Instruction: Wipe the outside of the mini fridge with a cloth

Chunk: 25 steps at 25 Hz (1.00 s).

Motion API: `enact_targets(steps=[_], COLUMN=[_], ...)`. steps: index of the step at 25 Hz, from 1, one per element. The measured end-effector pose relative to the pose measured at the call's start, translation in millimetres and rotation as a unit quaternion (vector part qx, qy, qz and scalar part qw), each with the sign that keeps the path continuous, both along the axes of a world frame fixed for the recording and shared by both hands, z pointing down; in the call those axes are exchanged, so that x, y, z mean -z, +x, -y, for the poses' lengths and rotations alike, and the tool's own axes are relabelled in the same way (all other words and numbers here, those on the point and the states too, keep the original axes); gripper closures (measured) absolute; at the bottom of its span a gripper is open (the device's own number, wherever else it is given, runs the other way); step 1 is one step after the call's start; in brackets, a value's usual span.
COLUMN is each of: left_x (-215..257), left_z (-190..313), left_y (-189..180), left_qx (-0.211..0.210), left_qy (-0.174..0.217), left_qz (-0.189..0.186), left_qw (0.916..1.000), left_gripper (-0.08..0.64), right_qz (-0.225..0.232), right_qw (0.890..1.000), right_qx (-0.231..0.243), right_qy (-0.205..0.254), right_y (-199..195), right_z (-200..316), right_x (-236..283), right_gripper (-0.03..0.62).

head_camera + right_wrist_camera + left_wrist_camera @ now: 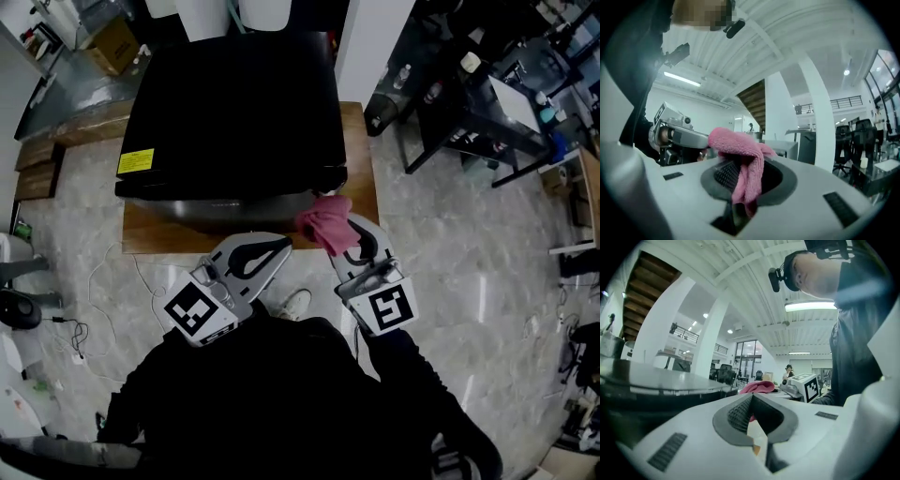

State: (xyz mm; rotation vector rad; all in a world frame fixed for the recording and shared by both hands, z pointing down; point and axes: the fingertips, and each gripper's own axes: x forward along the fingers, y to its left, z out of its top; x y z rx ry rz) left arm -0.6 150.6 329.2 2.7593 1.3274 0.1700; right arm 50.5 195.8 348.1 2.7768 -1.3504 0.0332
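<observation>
Left tool (751, 401): nearest the person, beside the right one. Its jaws meet at the tips with nothing between them.
Right tool (740, 171): jaws clamped on the cloth, pointed toward the fridge's front right corner.
Cloth (740, 145): pink terry. A fold is pinched between the pads, one bunch stands above the jaws and a tail hangs down behind them. In the head view it sits just at the fridge's front edge. Whether it touches cannot be told.
Cloth, handling: judged light, soft and limp. It will drag and fold under pressure rather than slide flat. Best held by a thick bunched fold, as now, with enough pile left past the tips to meet the surface before the jaws do.
Mini fridge (234, 103): black and boxy, seen from above. It has a smooth top and a yellow label (135, 161) at the front left.
Fridge, handling: judged rigid and heavy enough to stay put under wiping. The glossy skin is likely to show streaks and could scratch if bare jaw tips touch it.
Low wooden bench (361, 159): carries the fridge, with bare wood showing at the right.
Floor (441, 244): pale stone tile. Cables trail at the left.
</observation>
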Motion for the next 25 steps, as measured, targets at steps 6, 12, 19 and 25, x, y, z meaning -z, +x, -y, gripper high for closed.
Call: enact_targets(steps=[6, 12, 19, 25], left_x=[87, 121, 133, 136], left_z=[31, 73, 87, 93], left_y=[18, 58, 113, 183], left_qx=[0.018, 0.028, 0.002, -0.001], left_qy=[0.023, 0.037, 0.043, 0.081], left_qz=[-0.043, -0.074, -0.075, -0.090], left_qw=[0.9987, 0.9962, 0.9963, 0.9927], left_gripper=[0.558, 0.558, 0.558, 0.558], right_qz=[-0.019, 0.014, 0.063, 0.072], right_qw=[0.992, 0.968, 0.939, 0.934], right_qx=[0.030, 0.043, 0.061, 0.060], right_qy=[-0.123, -0.248, -0.332, -0.345], right_y=[42, 79, 110, 168], right_z=[30, 78, 97, 117], right_x=[61, 47, 28, 25], right_gripper=[0.508, 0.508, 0.508, 0.508])
